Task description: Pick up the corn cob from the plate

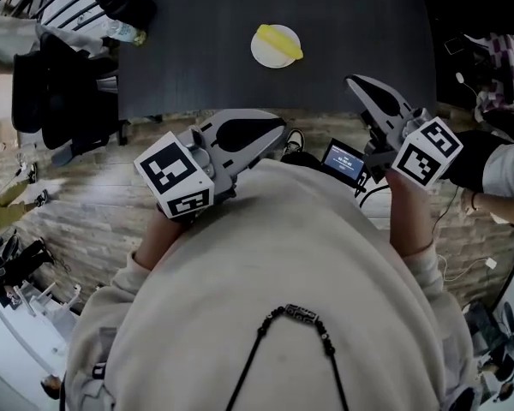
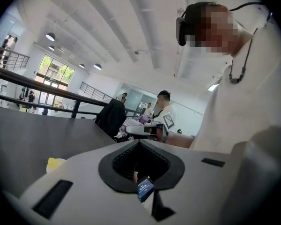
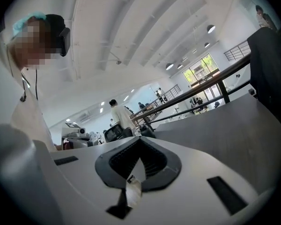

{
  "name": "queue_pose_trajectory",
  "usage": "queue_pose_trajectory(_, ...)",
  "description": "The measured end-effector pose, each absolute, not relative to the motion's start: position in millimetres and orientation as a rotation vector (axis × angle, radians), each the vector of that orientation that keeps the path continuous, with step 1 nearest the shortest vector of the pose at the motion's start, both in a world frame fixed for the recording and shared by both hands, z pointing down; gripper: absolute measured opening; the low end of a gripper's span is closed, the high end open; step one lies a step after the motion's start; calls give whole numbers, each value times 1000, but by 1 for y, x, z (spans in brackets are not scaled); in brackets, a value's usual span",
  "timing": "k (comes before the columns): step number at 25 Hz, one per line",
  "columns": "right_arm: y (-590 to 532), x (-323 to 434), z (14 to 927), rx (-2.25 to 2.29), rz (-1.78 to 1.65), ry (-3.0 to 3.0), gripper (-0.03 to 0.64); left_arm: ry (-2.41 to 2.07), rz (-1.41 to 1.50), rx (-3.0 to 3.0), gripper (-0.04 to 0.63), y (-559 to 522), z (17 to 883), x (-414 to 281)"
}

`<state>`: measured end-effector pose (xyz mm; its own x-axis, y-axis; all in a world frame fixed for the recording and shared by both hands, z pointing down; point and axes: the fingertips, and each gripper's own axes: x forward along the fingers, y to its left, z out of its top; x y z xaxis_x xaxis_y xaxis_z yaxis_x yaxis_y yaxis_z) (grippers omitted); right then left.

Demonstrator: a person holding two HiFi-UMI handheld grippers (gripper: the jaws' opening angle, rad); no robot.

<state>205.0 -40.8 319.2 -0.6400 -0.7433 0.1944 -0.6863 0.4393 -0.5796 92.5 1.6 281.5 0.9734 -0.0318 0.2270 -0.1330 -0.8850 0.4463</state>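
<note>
A yellow corn cob (image 1: 280,40) lies across a small white plate (image 1: 265,56) on the dark table (image 1: 197,50), near its middle. In the left gripper view the corn cob (image 2: 54,163) peeks out at the left, behind the jaw. Both grippers are held close to the person's chest, short of the table's near edge. The left gripper (image 1: 277,132) points right and toward the table, jaws together and empty. My right gripper (image 1: 353,82) points up-left at the table edge, also shut with nothing in it. Their closed tips show in the left gripper view (image 2: 139,143) and the right gripper view (image 3: 139,139).
A black chair draped with dark clothing (image 1: 56,84) stands at the table's left end. A small device with a lit screen (image 1: 343,161) hangs in front of the person. Another person's sleeve (image 1: 501,168) reaches in at the right. Wooden floor lies below.
</note>
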Motion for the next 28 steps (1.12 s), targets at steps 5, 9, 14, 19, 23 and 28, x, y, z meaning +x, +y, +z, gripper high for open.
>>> queue_pose_trajectory(5,-43,223,332,-1314,-1013,2537,15,-83,327,2617,6,-14,285,107)
queue_pose_trajectory(9,-42,231,330,-1381,-993,2500,15,3,319,2616,5,-19,288,116)
queue_pose_trajectory(14,-37,251,321,-1493,-961,2447,15,123,273,2652,6,-32,281,142)
queue_pose_trajectory(19,-51,262,307,-1598,-931,2392,15,207,228,2684,6,-56,270,140)
queue_pose_trajectory(23,-78,252,299,-1659,-905,2415,15,234,195,2681,6,-80,268,124)
queue_pose_trajectory(28,-110,231,293,-1703,-880,2471,15,240,161,2661,6,-104,276,98)
